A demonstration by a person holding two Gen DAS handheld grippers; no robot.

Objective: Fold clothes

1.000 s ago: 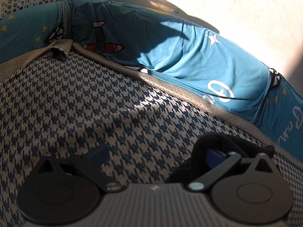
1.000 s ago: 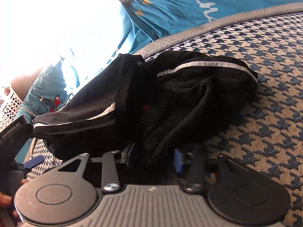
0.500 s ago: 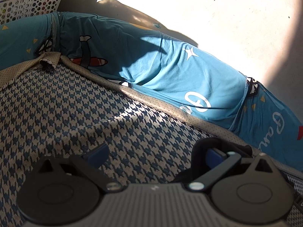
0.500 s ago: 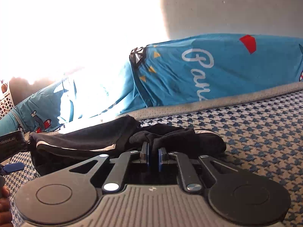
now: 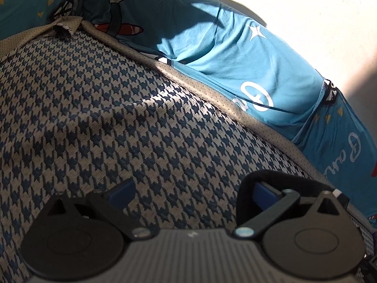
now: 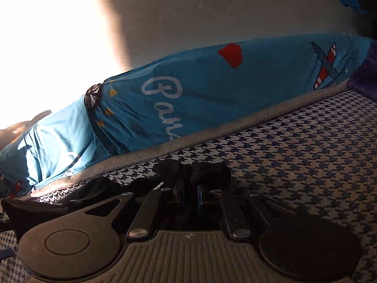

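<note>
The right tool (image 6: 188,192) pinches a bunch of the black garment (image 6: 200,174) between its nearly closed fingers, which are easing apart a little; the cloth trails left over the houndstooth mattress (image 6: 294,160). The left tool (image 5: 192,188) stands wide open, its right finger (image 5: 266,192) tucked under a black fold (image 5: 282,176), nothing clamped. Blue printed bedding (image 5: 235,54) lies along the mattress edge
</note>
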